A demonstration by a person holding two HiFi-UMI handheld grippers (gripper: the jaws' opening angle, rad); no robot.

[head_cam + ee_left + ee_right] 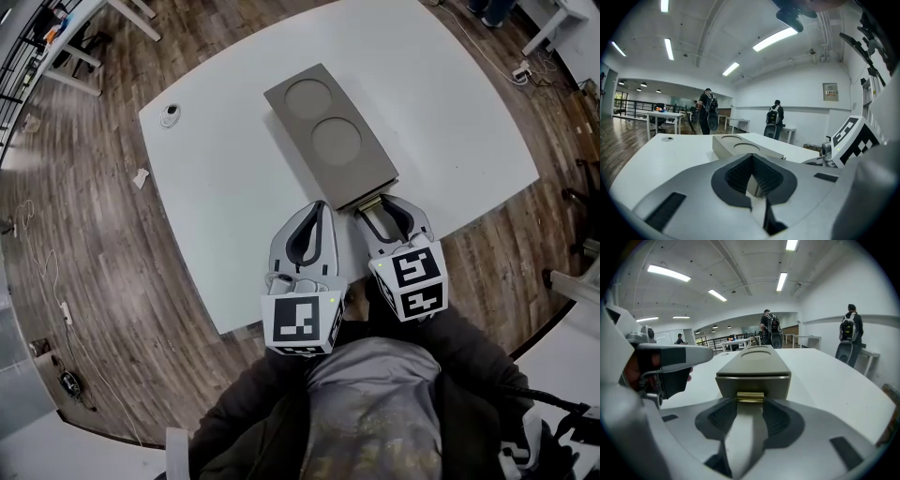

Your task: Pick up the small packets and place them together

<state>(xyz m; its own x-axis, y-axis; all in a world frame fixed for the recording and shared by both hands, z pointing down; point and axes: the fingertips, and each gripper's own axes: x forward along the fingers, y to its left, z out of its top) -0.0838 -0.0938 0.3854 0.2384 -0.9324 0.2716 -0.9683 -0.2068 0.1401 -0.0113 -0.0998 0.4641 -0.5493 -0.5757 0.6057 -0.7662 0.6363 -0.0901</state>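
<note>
A flat grey box (328,136) with two round recesses in its top lies on the white table (216,159). At its near end sits a small brass handle (375,201). My right gripper (386,202) is open, and its tips sit either side of the brass handle (750,397), with the box (752,364) stretching away beyond. My left gripper (317,208) is shut with nothing in it. It rests just left of the box's near corner, and the box (740,145) rises past its tips (751,157). No small packets show in any view.
A small round fitting (170,115) is set in the table's far left corner. The table's near edge runs right under the grippers. A paper scrap (141,177) lies on the wooden floor. Two people with backpacks (710,112) (774,119) stand among distant desks.
</note>
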